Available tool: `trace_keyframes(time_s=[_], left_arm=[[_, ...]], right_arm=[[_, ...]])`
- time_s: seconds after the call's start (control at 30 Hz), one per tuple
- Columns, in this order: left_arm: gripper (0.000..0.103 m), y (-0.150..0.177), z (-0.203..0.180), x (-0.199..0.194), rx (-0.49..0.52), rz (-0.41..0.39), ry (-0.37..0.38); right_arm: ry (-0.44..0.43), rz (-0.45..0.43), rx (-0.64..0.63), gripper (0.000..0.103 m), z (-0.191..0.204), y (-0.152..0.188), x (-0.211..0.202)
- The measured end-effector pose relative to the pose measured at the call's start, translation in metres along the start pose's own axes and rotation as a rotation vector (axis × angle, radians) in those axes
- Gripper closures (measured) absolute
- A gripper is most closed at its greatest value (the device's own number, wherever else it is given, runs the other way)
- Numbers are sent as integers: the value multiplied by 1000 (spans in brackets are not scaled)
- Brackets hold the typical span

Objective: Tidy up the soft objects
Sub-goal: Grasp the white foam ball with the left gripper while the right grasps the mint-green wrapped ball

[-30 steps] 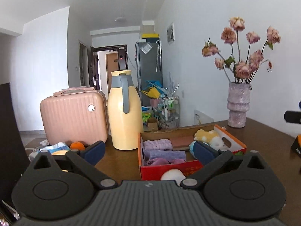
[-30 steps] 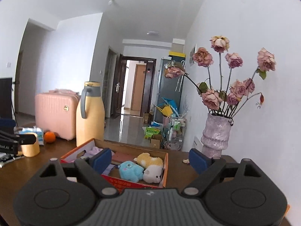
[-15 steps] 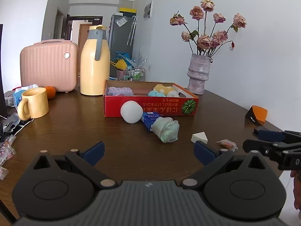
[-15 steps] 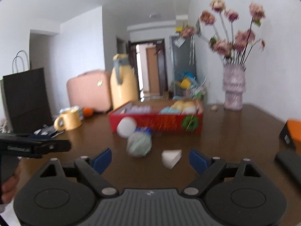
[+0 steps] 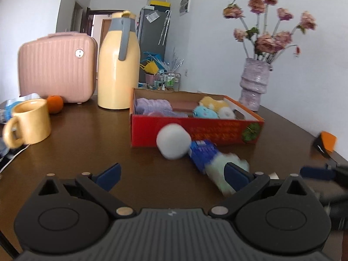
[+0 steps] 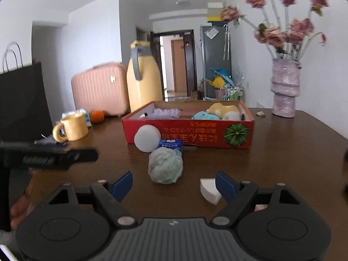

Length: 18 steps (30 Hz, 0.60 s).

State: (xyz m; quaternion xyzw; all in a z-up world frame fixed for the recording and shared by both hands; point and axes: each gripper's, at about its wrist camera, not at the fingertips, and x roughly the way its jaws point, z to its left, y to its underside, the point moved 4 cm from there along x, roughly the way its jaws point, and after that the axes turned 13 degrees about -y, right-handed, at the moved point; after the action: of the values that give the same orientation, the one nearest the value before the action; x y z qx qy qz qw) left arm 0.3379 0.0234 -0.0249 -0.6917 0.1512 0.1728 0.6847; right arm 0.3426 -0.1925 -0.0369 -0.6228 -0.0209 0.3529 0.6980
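We have brought both grippers down and in toward the dark brown wooden surface (image 6: 282, 134): 1 second ago both views looked high across the room, and now they look low over the loose things lying in front of the red cardboard box (image 6: 195, 133). That box already holds folded lilac cloths (image 6: 166, 113) at its left end and 3 small plush toys (image 6: 217, 112) at its right, so we judge part of the sorting done, with the loose items as what remains.

Just outside the box's near wall lie a white foam ball (image 6: 146, 138), touching or nearly touching the box, a blue packet (image 6: 170, 144) beside it, and a pale green mesh bath pouf (image 6: 165, 166) against the packet's near end. A white wedge-shaped sponge (image 6: 207, 190) sits apart to the right, close to the right finger of the right gripper (image 6: 174, 184).

The right gripper's jaws are wide but closing, with nothing pressed between them; the pouf lies just ahead of the gap, so we judge it the next pick. The left gripper (image 5: 171, 175) stands open and empty, its right finger overlapping the pouf in its own view.

Both frames are slightly blurred, so we cannot tell how near the fingertips are to the surface.
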Motion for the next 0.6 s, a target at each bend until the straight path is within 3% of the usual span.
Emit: trace_keyframes(time_s=[0.2,0.3,0.33,0.37,0.4,0.43,0.53,0.6], left_arm=[[0,-40,-13,88,-59,0,-49],[4,-53,-21,134,-102,57,-78],[13,-55,-23,147,-117,81,-88],[33,-56,-24,157,-130,104,-92],[44,-57,-24,166,-145,123,-84],[49,-56,-23,170,-163,131,-67],[54,-48,-22,172,-172,156,14],[55,-46,-22,164,-165,140,7]], right_arm=[[28,57,-39,23,-4,-18,78],[51,84,-45,26,-12,-17,106],[42,95,-28,35,-17,-15,110],[29,105,-7,41,-22,-13,111],[14,111,14,57,-26,-11,111],[3,116,37,63,-31,-9,108],[-6,116,51,67,-38,-7,98],[-13,114,52,70,-38,-7,92]])
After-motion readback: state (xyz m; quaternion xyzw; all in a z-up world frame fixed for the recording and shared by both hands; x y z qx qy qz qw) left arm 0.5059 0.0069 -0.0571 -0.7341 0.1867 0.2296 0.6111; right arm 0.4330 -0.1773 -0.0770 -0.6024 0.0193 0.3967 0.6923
